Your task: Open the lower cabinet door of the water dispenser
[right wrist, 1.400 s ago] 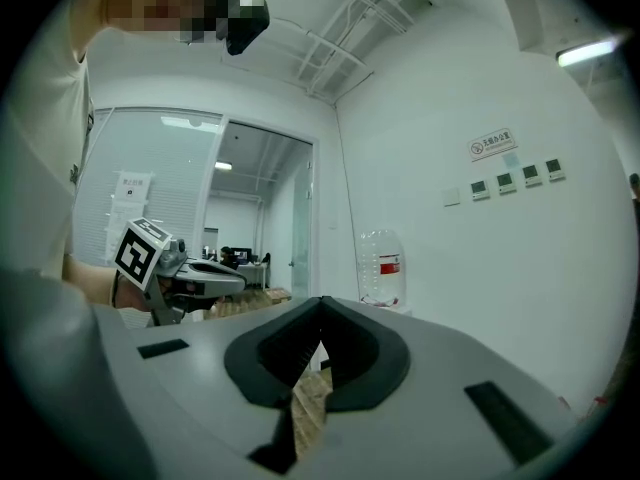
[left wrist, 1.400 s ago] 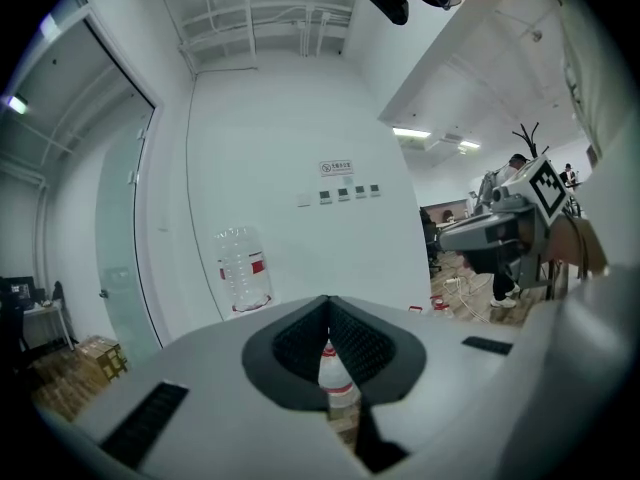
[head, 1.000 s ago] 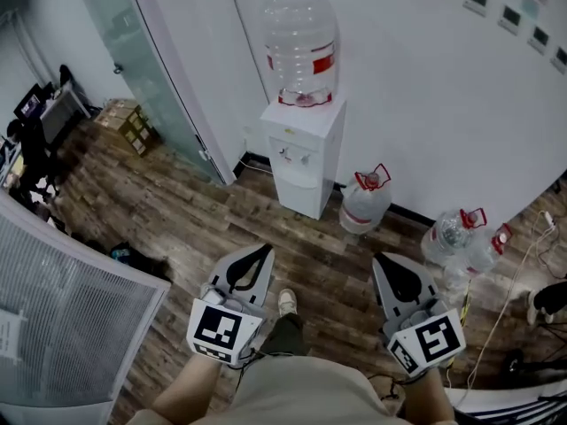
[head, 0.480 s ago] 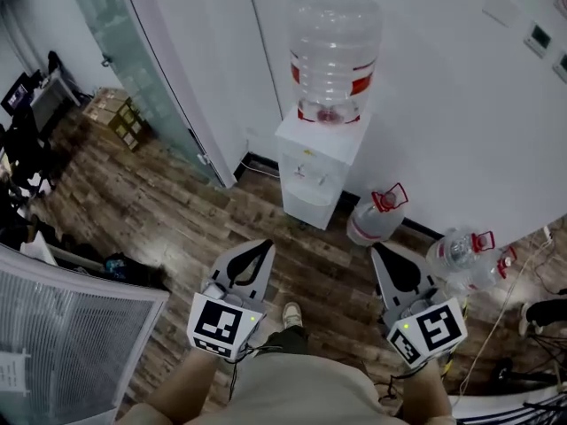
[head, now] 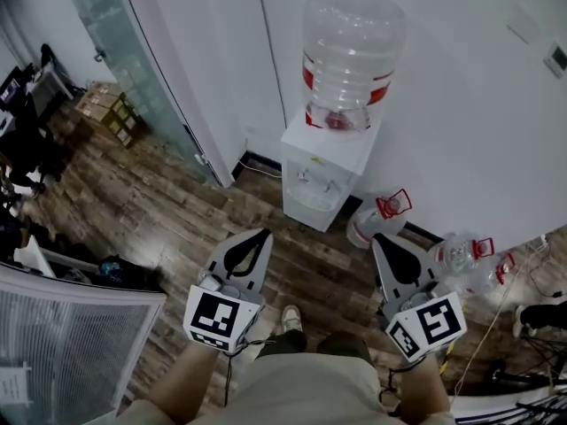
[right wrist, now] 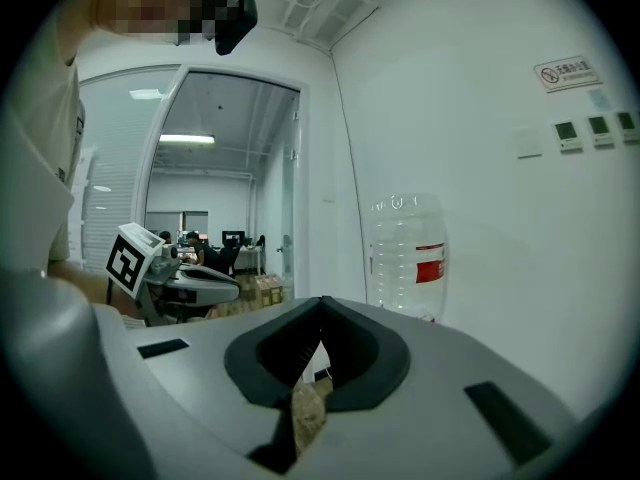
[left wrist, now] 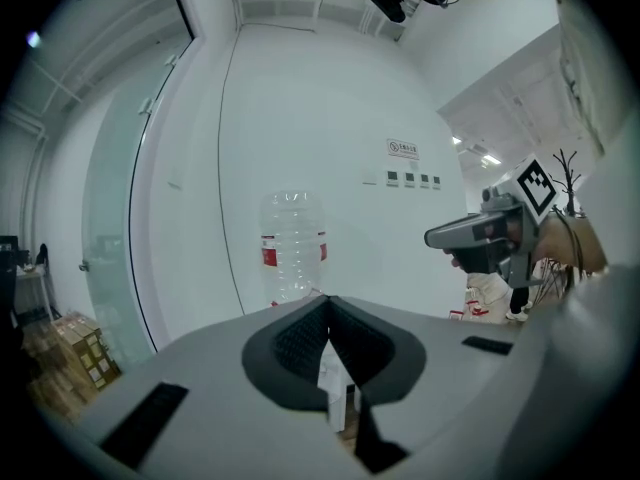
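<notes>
Above the wood floor (head: 177, 211), nearest the wearer: left gripper (head: 255, 235) and right gripper (head: 383, 240), each with jaws pressed together and nothing between them. Ahead, well apart, against the white wall (head: 461, 131): water dispenser (head: 323, 171), its lower cabinet door (head: 307, 215) on the facing front, steeply foreshortened. On top: inverted clear bottle (head: 353, 56), fill level unclear. Beside it on the floor: red-handled spare jugs (head: 376, 221).

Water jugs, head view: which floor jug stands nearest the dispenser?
The jug right beside the dispenser base; the other floor jugs sit farther right.
</notes>
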Demonstrator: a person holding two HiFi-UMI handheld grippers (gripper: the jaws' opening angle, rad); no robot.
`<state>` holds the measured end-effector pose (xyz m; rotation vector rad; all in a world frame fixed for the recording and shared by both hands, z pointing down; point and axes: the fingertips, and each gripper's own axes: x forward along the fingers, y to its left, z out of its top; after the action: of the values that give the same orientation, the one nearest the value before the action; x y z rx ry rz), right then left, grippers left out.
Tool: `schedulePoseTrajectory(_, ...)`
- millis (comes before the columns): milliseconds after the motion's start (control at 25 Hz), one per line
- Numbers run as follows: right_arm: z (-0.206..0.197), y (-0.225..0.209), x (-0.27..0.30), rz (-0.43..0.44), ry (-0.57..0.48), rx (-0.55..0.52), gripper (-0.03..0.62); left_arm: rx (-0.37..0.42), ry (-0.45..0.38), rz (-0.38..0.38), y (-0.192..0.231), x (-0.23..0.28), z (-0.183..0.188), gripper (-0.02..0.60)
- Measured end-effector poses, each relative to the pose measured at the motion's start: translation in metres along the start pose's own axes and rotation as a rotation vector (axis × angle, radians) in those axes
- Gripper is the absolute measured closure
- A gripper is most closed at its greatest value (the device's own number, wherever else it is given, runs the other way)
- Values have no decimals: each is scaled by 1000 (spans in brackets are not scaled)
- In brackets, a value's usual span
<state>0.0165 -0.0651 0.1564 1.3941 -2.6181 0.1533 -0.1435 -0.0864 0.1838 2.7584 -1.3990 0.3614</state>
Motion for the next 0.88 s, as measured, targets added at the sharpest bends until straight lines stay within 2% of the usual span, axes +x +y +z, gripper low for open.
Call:
schedulePoseTrajectory(200, 2, -17, 12, -15, -26, 16, 588, -1, -22, 13, 9, 12, 4, 575)
schedulePoseTrajectory(400, 0, -40, 21, -12, -38, 23, 588, 41, -8, 38, 11, 33, 2, 575)
schedulePoseTrajectory(600, -2, -67, 24, -1, -40, 37, 588, 33, -7, 55, 4, 51, 5, 575)
schedulePoseTrajectory(760, -13, -93, 32, 0, -45, 58, 586, -29, -32, 63, 0, 72, -1, 575)
schedulePoseTrajectory(880, -24, -111, 42, 21, -43, 61, 539, -50, -19, 77, -1, 91, -13, 575)
